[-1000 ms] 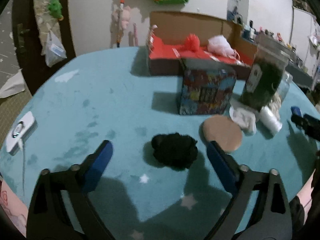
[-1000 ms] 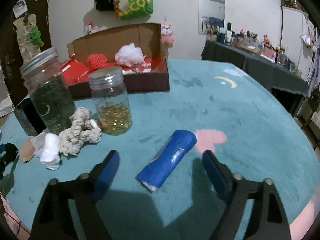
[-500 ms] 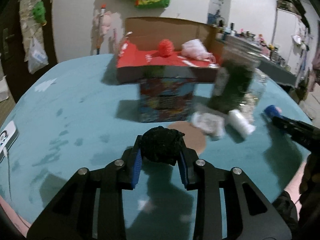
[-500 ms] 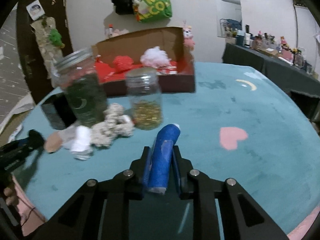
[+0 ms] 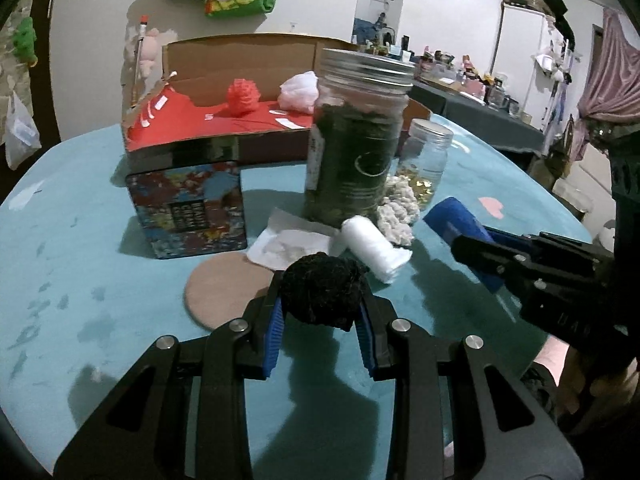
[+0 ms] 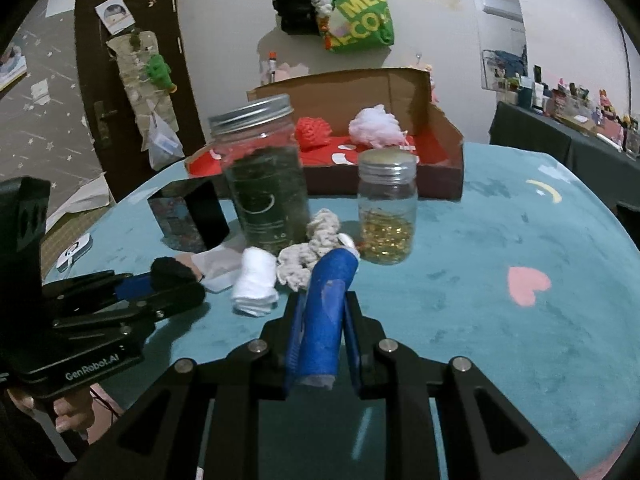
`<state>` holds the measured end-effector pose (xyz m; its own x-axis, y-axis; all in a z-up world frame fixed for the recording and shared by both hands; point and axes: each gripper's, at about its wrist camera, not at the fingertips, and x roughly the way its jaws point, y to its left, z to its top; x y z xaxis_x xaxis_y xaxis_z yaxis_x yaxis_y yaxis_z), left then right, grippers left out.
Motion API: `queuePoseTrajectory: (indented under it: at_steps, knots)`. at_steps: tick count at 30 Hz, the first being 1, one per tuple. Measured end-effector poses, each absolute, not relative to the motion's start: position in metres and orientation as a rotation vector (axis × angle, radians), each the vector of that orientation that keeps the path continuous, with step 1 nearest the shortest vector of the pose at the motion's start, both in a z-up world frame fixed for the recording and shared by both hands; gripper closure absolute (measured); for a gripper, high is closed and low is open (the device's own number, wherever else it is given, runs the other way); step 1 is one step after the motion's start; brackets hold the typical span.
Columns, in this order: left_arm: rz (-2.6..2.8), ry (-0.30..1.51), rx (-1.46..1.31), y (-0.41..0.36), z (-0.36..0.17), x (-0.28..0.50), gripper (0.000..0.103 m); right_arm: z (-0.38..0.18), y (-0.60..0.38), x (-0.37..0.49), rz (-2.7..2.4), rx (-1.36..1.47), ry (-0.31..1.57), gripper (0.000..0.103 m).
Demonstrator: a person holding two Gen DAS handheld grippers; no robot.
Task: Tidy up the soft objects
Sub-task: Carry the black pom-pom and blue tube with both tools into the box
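Note:
My left gripper (image 5: 322, 300) is shut on a black fuzzy ball (image 5: 322, 290), lifted just above the teal table. My right gripper (image 6: 320, 316) is shut on a blue rolled cloth (image 6: 326, 312); the same cloth (image 5: 456, 220) shows at the right of the left wrist view. A white rolled cloth (image 5: 376, 250) and a cream knotted rope toy (image 5: 396, 216) lie beside the jars. At the back stands a cardboard box (image 6: 400, 92) lined in red, holding a red pom (image 6: 314, 134) and a white puff (image 6: 374, 126).
A tall dark-filled jar (image 5: 356, 140) and a small jar of gold bits (image 6: 386, 208) stand between my grippers and the box. A patterned tin (image 5: 188, 208), a round tan coaster (image 5: 224, 286) and a paper sheet (image 5: 288, 246) lie near them. A hand (image 6: 72, 416) holds the left tool.
Both grippers closed from wide open, the left on the black ball and the right on the blue roll, lifted them and moved forward toward the jars and box.

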<state>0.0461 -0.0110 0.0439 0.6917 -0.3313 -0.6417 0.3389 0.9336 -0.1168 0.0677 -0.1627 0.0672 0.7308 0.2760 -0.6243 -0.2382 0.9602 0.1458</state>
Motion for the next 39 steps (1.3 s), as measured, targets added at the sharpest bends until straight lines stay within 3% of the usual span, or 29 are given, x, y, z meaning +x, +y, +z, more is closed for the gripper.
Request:
queuePoseTrajectory:
  at_steps: [14,39]
  knots:
    - [-0.359,0.707,0.001,-0.006,0.053,0.05,0.073,0.074,-0.172,0.069,0.26,0.074,0.689,0.081]
    - [-0.286,0.643,-0.021,0.033,0.118,0.088,0.073,0.138,-0.204,0.125,0.214,0.042,0.613,0.081]
